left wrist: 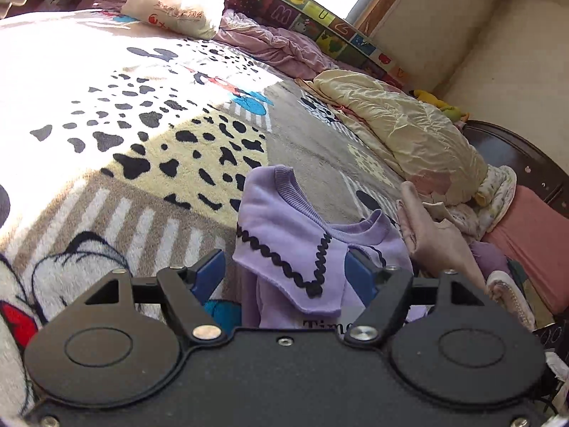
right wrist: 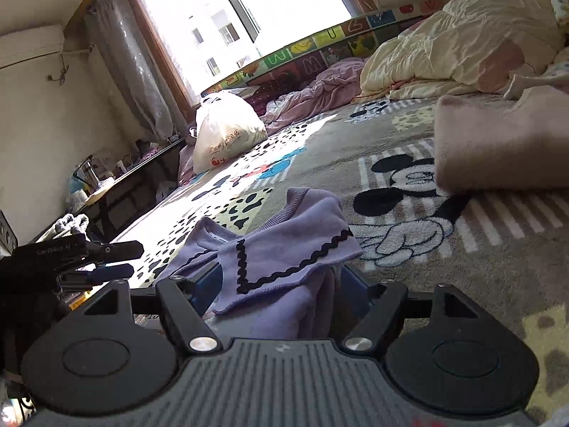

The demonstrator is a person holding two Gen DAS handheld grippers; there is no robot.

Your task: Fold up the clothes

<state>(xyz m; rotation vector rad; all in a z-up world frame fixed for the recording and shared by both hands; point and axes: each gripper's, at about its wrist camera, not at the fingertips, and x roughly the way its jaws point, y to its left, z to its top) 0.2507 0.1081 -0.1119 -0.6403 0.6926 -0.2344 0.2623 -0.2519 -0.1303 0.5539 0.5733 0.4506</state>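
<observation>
Two pairs of jaws are standing released, each with the lilac top (left wrist: 284, 249) lying loosely between its blue pads, the cloth not being pinched. In the left wrist view the left gripper (left wrist: 286, 274) is pointing at the top's collar with the black wavy trim; in the right wrist view the right gripper (right wrist: 277, 281) is facing the same collar, and the left gripper is showing to the left of the top. The top is lying rumpled on the cartoon-print blanket (left wrist: 124, 124) covering the bed. Just right of the top a folded pink garment (right wrist: 498, 142) is resting. Beyond the top, a cream quilt (right wrist: 462, 49), a mauve sheet (left wrist: 277, 46) and a white plastic bag (right wrist: 224, 135) are lying near the window (right wrist: 249, 7).
</observation>
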